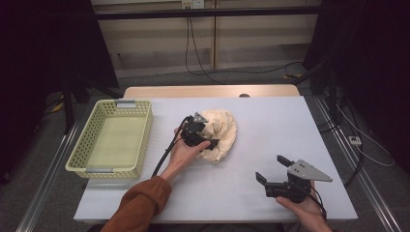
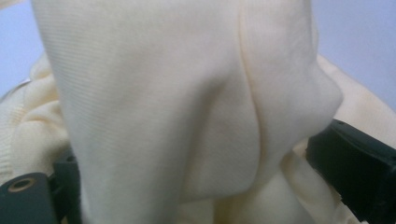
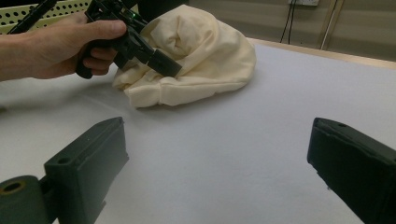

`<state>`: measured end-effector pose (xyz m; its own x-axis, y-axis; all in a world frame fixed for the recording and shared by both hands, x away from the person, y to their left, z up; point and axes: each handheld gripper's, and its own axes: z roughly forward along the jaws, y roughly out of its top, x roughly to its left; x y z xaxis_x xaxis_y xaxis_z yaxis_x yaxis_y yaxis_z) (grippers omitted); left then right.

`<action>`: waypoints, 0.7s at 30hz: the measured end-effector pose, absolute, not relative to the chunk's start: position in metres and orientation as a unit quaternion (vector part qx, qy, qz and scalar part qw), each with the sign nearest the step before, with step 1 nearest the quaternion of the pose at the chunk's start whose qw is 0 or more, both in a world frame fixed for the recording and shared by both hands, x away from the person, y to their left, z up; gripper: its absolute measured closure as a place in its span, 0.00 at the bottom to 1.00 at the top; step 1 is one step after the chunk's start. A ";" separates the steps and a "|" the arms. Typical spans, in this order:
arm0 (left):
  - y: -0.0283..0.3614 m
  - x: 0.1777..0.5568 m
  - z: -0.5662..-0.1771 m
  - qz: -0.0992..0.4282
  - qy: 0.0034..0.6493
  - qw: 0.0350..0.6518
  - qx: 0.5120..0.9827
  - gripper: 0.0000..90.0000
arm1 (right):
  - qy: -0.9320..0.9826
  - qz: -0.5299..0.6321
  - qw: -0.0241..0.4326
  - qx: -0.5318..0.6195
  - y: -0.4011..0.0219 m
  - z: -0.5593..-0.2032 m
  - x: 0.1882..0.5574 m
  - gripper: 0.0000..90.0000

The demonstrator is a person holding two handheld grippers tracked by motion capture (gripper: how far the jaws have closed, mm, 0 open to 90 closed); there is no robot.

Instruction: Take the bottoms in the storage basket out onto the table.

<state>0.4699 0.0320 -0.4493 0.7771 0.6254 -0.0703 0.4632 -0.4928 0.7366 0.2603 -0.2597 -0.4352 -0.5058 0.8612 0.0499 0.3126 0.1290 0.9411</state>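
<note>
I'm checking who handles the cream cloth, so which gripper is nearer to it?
Left. The left gripper is at the cream cloth, cloth between its jaws; the right gripper sits apart, toward the table's near edge.

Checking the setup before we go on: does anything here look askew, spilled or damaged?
Nothing spilled or damaged. The cream garment lies bunched in a crumpled heap mid-table rather than flat, a fold between the left claw's open jaws. The green basket sits square at the left.
</note>
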 end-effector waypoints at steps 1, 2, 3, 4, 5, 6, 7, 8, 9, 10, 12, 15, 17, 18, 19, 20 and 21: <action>0.032 0.470 -0.449 0.103 0.315 0.390 0.859 0.08 | 0.702 0.511 0.267 0.418 -0.260 -0.435 0.260 0.05; 0.032 0.470 -0.449 0.107 0.313 0.386 0.861 0.09 | 0.702 0.512 0.267 0.418 -0.260 -0.435 0.261 0.05; 0.032 0.469 -0.448 0.112 0.312 0.382 0.863 0.10 | 0.702 0.512 0.267 0.418 -0.259 -0.435 0.261 0.05; 0.031 0.468 -0.447 0.116 0.310 0.380 0.864 0.11 | 0.702 0.511 0.266 0.418 -0.259 -0.435 0.261 0.05; 0.031 0.467 -0.447 0.120 0.308 0.381 0.864 0.11 | 0.702 0.512 0.266 0.418 -0.259 -0.435 0.260 0.05; 0.030 0.467 -0.446 0.119 0.308 0.383 0.863 0.10 | 0.702 0.512 0.267 0.418 -0.259 -0.435 0.260 0.05; 0.030 0.466 -0.445 0.119 0.309 0.385 0.861 0.09 | 0.701 0.512 0.266 0.419 -0.259 -0.435 0.260 0.05; 0.030 0.466 -0.444 0.122 0.310 0.387 0.860 0.08 | 0.701 0.512 0.266 0.420 -0.260 -0.435 0.260 0.05; 0.031 0.466 -0.443 0.120 0.307 0.391 0.859 0.07 | 0.699 0.512 0.266 0.421 -0.260 -0.435 0.260 0.05; 0.031 0.465 -0.442 0.120 0.306 0.395 0.858 0.07 | 0.699 0.513 0.266 0.421 -0.260 -0.435 0.261 0.05; 0.032 0.465 -0.440 0.125 0.305 0.398 0.856 0.07 | 0.700 0.512 0.266 0.420 -0.260 -0.435 0.262 0.05; 0.033 0.465 -0.437 0.131 0.304 0.403 0.853 0.07 | 0.702 0.513 0.264 0.417 -0.259 -0.436 0.263 0.05; 0.033 0.463 -0.435 0.141 0.303 0.402 0.852 0.08 | 0.702 0.513 0.264 0.417 -0.259 -0.436 0.264 0.05; 0.033 0.463 -0.433 0.145 0.299 0.401 0.854 0.08 | 0.702 0.514 0.264 0.416 -0.259 -0.436 0.264 0.05; 0.033 0.462 -0.432 0.147 0.299 0.404 0.852 0.08 | 0.702 0.514 0.264 0.416 -0.259 -0.436 0.264 0.05; 0.034 0.462 -0.431 0.143 0.301 0.408 0.850 0.08 | 0.702 0.514 0.263 0.416 -0.259 -0.436 0.265 0.05; 0.034 0.461 -0.430 0.143 0.300 0.411 0.849 0.07 | 0.702 0.514 0.263 0.416 -0.258 -0.436 0.265 0.05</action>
